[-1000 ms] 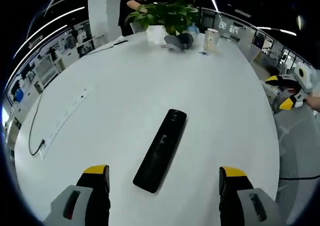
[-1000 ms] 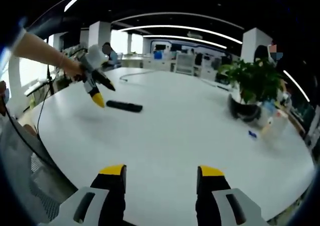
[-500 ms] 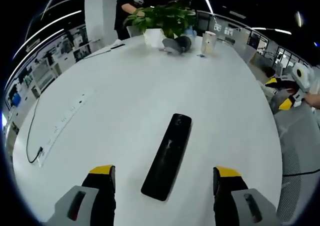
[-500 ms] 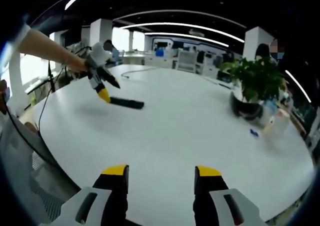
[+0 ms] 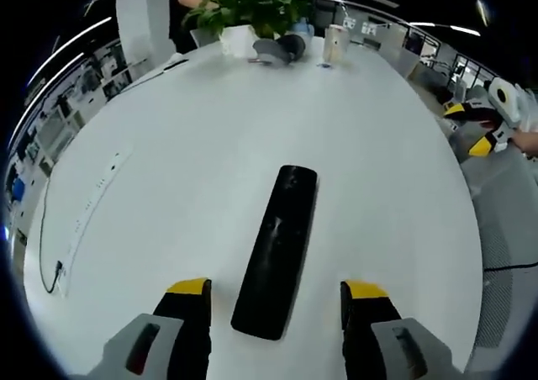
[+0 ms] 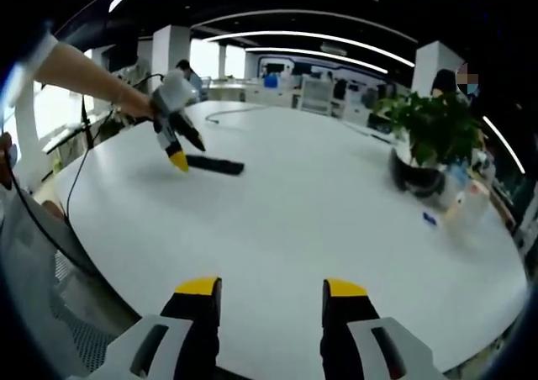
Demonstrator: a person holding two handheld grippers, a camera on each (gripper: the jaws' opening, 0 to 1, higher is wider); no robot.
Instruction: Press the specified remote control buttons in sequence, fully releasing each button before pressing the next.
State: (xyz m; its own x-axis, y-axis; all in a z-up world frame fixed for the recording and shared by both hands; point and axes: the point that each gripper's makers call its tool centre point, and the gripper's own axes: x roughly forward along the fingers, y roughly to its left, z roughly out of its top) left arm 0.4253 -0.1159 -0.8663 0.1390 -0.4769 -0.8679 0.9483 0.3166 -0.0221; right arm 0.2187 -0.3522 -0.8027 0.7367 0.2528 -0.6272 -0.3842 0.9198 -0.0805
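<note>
In the left gripper view, a power strip (image 5: pixel 88 197) with its cable lies at the far left of the white table (image 5: pixel 185 145); the black remote control (image 5: pixel 276 250) lies flat near the middle, its near end between the yellow-tipped jaws of the left gripper (image 5: pixel 275 300); these jaws stand wide open and hold nothing, apparently just above the remote; further back stand a potted plant (image 5: pixel 238 14) and a cup (image 5: pixel 335 44); at the right edge the right gripper (image 5: pixel 472 128) waits beyond the table rim. In the right gripper view, its jaws are also open and empty, well apart from the remote. I judge that no press is happening at this moment; the pictures cannot tell how many presses are left.
</note>
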